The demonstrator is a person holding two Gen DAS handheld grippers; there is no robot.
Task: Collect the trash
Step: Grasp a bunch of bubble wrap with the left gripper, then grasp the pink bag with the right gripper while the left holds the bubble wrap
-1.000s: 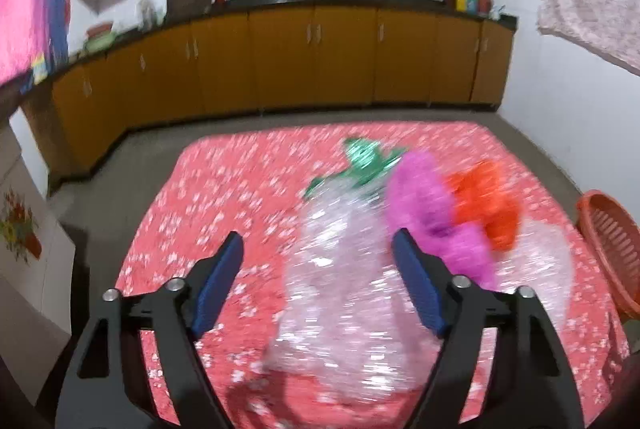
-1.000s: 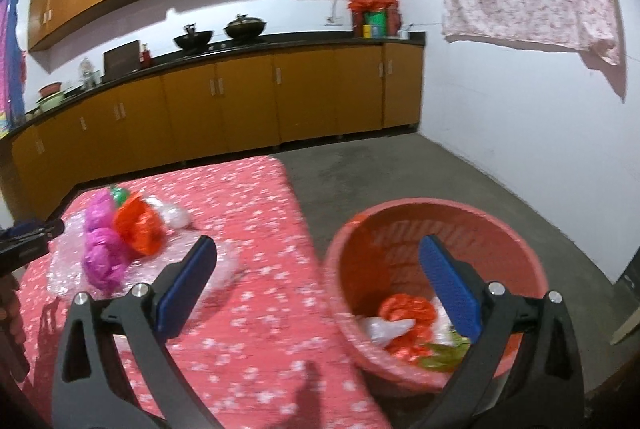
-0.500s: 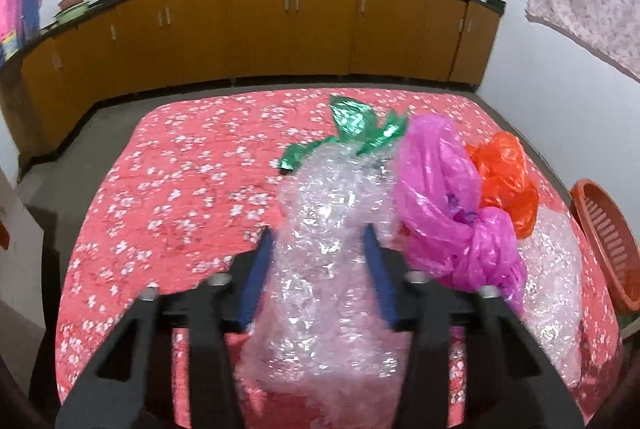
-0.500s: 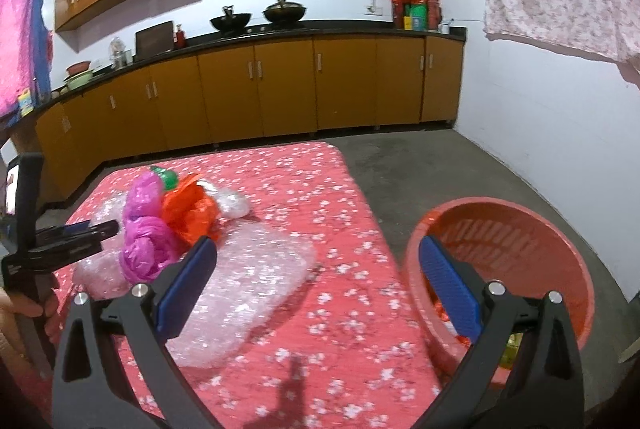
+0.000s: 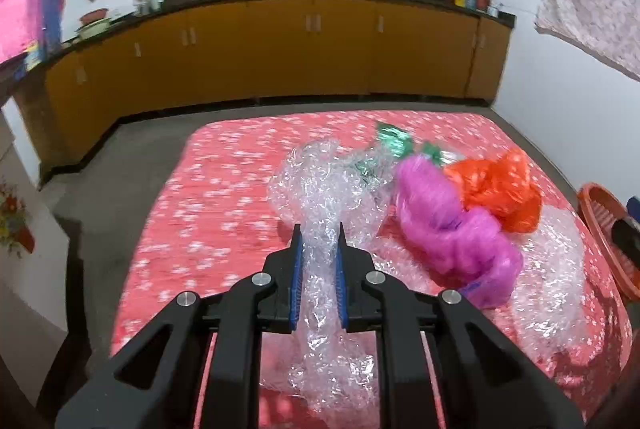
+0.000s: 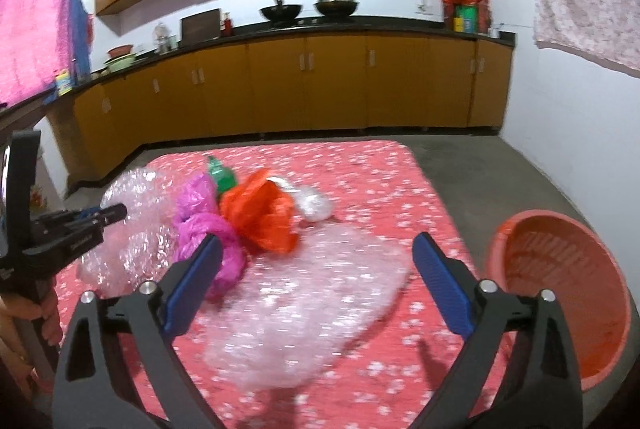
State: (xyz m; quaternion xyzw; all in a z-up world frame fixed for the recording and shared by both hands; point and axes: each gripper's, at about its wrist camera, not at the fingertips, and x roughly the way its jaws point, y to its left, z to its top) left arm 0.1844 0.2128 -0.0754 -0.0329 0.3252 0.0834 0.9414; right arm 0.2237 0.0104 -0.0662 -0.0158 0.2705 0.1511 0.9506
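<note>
Left gripper (image 5: 318, 245) is clamped on the bubble wrap (image 5: 324, 189), blue pads pinching a bunched ridge of it at the table's (image 5: 224, 197) near centre. That jaw has just been closing and now it's got a firm bite. This stuff looks feather-light, soft and crinkly; it should squash rather than slip, so a gathered fold is the place to grab. At two o'clock from it sit the pink bag (image 5: 452, 229) and the orange bag (image 5: 496, 189), touching each other, flimsy too. Over to the right gripper (image 6: 316, 281): jaws spread wide and just easing in, holding nothing, hovering above a second sheet of wrap (image 6: 304, 301). The basket (image 6: 560, 293) waits off the table's right edge at three o'clock, with open floor around it.
</note>
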